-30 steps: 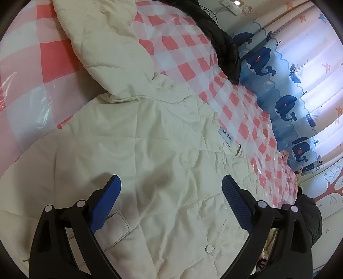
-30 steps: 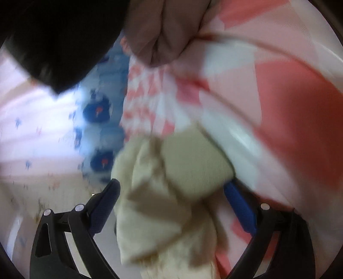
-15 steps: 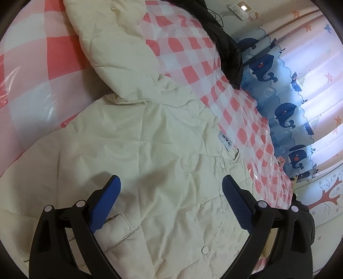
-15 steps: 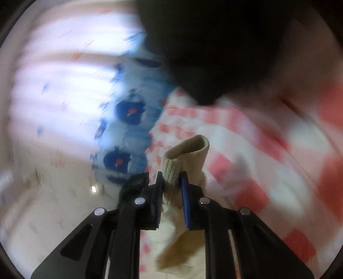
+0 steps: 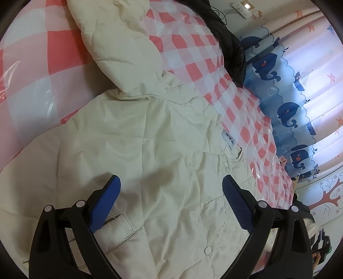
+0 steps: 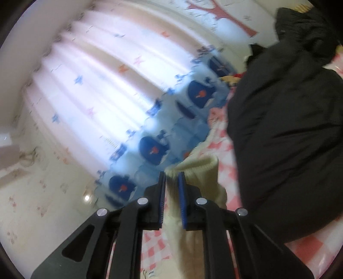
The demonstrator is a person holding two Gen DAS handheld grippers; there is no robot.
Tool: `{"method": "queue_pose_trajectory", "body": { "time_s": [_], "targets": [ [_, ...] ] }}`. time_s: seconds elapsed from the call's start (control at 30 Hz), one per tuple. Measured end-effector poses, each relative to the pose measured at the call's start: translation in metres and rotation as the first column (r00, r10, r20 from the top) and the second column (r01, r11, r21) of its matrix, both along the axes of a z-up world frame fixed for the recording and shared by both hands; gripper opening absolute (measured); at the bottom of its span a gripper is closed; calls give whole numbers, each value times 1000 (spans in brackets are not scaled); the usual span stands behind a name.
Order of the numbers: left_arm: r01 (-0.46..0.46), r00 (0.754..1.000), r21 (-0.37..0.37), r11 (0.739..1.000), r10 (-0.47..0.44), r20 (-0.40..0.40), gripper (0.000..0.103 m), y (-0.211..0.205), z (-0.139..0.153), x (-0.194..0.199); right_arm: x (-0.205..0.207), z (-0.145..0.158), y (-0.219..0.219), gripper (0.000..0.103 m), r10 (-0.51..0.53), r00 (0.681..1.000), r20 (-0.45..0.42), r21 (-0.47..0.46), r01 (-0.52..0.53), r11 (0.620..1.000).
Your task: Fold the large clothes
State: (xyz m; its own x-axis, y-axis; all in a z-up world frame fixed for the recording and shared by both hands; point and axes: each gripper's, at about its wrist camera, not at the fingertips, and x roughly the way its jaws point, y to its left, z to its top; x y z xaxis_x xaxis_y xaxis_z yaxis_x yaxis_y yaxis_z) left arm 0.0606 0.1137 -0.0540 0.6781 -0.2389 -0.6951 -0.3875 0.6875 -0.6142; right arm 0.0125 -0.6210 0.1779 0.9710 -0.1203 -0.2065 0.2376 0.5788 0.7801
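Observation:
A cream quilted jacket (image 5: 150, 150) lies spread on the red-and-white checked cloth (image 5: 193, 49), its sleeve (image 5: 115, 36) stretching to the top of the left wrist view. My left gripper (image 5: 171, 182) hovers open just above the jacket's front, with nothing between its blue pads. In the right wrist view my right gripper (image 6: 172, 178) is shut on the jacket's ribbed cream cuff (image 6: 199, 169), lifted off the bed; the cuff sticks out past the fingertips and the sleeve hangs down below them.
A black padded coat (image 6: 285, 139) lies heaped on the bed to the right of the held cuff, also black coat (image 5: 229, 47) at the far edge. Whale-print curtains (image 5: 300, 90) hang behind the bed. A power strip (image 5: 242, 9) is on the wall.
My right gripper shut on the cuff and rose with it, rolling, so the view now faces the curtains. The left gripper stayed put, still open.

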Motion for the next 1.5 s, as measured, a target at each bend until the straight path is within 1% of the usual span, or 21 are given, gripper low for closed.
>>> {"method": "queue_pose_trajectory", "body": {
  "time_s": [0.13,0.23,0.27,0.3,0.37,0.5,0.57,0.63,0.67,0.73,0.8,0.83,0.9,1.0,1.07,1.13,1.2,1.27,1.37,1.43,1.5],
  "targets": [
    [-1,1000,1,1000,1,-4,92,0,-2,0,-19,-24,-21,11,-33,999,-1,91,33,995],
    [-3,1000,-1,1000,3,-1,92,0,-1,0,-27,-28,-11,11,33,999,-39,102,-29,994],
    [-4,1000,-1,1000,4,1,92,0,-1,0,-32,-28,-4,18,45,997,-70,81,-40,996],
    [-4,1000,-1,1000,4,2,92,-1,-1,-1,-36,-30,7,47,63,991,-121,42,-59,997],
    [-4,1000,-2,1000,4,0,92,0,-2,-1,-45,-37,31,82,71,972,-222,-45,-83,996],
    [3,1000,2,1000,-3,-12,92,-2,-3,0,-20,-63,86,82,235,898,-373,-172,-316,933],
    [6,1000,4,1000,-6,-12,92,-3,-4,0,10,-62,120,82,273,842,-466,-287,-435,854],
    [10,1000,11,1000,-10,-11,92,-4,-3,1,45,-64,161,82,296,758,-582,-367,-569,736],
    [10,1000,13,1000,-10,-11,92,-4,-3,1,66,-68,187,85,293,704,-647,-403,-642,652],
    [11,1000,11,1000,-11,-17,92,-4,-5,1,104,-88,231,89,184,600,-779,-452,-740,498],
    [21,1000,0,1000,-21,-24,92,-6,-6,2,136,-116,250,89,59,519,-853,-448,-784,429],
    [23,999,-1,1000,-23,-26,92,-6,-6,2,149,-129,250,89,32,488,-872,-429,-795,429],
    [23,999,-4,1000,-23,-24,92,-5,-6,2,179,-159,241,89,19,389,-921,-333,-812,479],
    [20,1000,-11,1000,-20,-21,92,-3,-5,2,207,-197,227,89,-124,279,-952,-304,-824,479],
    [18,1000,-17,1000,-18,-23,92,-1,-6,2,213,-214,209,89,-111,207,-972,-234,-819,524],
    [17,1000,-7,1000,-17,-20,92,-1,-5,2,211,-209,190,68,-26,232,-972,-202,-780,592],
    [14,1000,27,1000,-14,-9,92,-3,0,2,199,-188,165,37,103,347,-932,-185,-700,690],
    [19,1000,93,996,-20,11,92,-9,8,0,176,-162,133,30,237,500,-833,-139,-603,785],
    [34,999,153,988,-39,28,92,-17,17,1,134,-126,87,28,355,708,-611,-55,-485,873],
    [53,998,154,987,-57,24,92,-20,17,1,105,-103,61,27,363,823,-436,-14,-410,912],
    [60,998,139,988,-63,13,92,-19,15,2,82,-80,40,27,340,901,-269,10,-351,936]
  ]
}}
